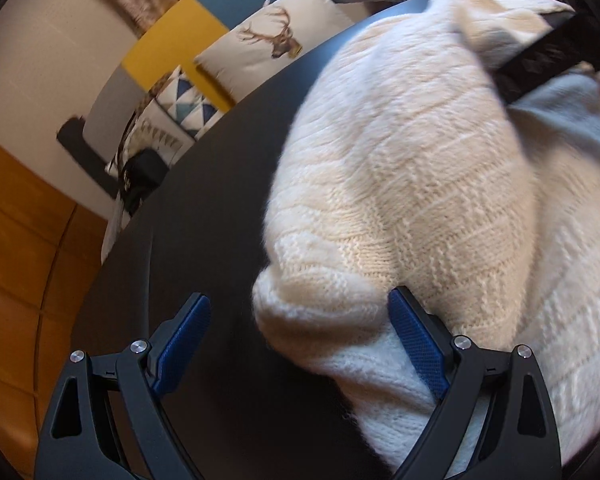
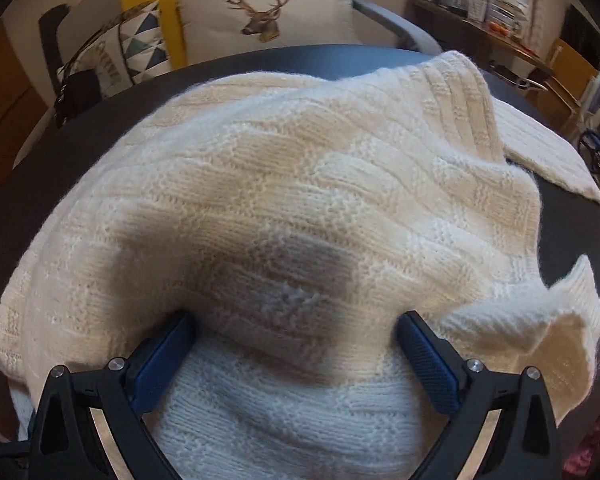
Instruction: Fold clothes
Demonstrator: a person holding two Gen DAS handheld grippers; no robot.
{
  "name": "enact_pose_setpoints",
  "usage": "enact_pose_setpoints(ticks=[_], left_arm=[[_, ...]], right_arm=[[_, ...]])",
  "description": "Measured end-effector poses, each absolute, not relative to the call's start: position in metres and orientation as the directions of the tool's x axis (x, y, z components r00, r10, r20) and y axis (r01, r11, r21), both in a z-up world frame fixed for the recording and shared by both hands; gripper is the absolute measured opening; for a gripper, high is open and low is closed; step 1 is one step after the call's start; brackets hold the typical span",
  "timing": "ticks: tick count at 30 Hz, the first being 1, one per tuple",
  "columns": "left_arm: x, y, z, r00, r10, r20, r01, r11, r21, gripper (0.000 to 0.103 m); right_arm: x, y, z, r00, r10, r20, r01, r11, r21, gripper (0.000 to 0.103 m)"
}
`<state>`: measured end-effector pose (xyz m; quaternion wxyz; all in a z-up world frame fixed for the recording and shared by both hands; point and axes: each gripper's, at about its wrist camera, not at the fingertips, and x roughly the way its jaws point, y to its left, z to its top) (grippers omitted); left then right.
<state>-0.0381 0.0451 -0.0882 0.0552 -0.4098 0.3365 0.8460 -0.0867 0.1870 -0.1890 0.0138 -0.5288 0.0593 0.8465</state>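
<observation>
There the cream sweater point(image 2: 300, 184) lay crosswise on the dark table point(image 1: 204, 208), bunched between both wide tools: left tool point(image 1: 300, 328), right tool point(image 2: 296, 344); a deer cushion point(image 2: 260, 16) stood behind.

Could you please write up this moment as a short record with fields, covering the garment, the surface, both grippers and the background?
garment: cream knitted sweater, bunched and partly folded over itself
surface: dark table, sweater lies on it
left gripper: open, at the sweater's edge, a fold of knit between the fingers, not clamped
right gripper: open, over the middle of the sweater
background: deer cushion and triangle-pattern cushion behind the table
fold status: not finished
</observation>
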Motion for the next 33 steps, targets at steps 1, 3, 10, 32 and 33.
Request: enact_pose_setpoints(ticks=[1,3,10,32,33], left_arm=[[-0.035,0.038,-0.087,-0.650,-0.183,-0.738,-0.362,-0.779,0.512,0.092],[-0.029,0.022,-0.087,-0.633,-0.184,-0.752,-0.348,-0.800,0.488,0.092],[-0.010,-0.018,-0.089,-0.582,-0.181,-0.793,-0.330,-0.839,0.433,0.092],[0.007,-0.098,-0.030,-0.679,-0.104,-0.727,-0.173,-0.939,0.296,0.092],[0.003,-0.101,-0.023,-0.698,-0.119,-0.707,-0.155,-0.937,0.312,0.092]], right_arm=[[-0.092,0.176,-0.190,-0.440,-0.060,-0.896,-0.053,-0.994,0.092,0.103],[-0.099,0.151,-0.189,-0.452,-0.065,-0.890,0.024,-0.998,0.061,0.103],[-0.114,0.079,-0.191,-0.441,-0.154,-0.884,0.237,-0.970,0.051,0.103],[-0.131,-0.072,-0.196,-0.363,-0.354,-0.862,0.622,-0.781,0.059,0.103],[-0.127,-0.073,-0.195,-0.370,-0.356,-0.858,0.618,-0.784,0.059,0.103]])
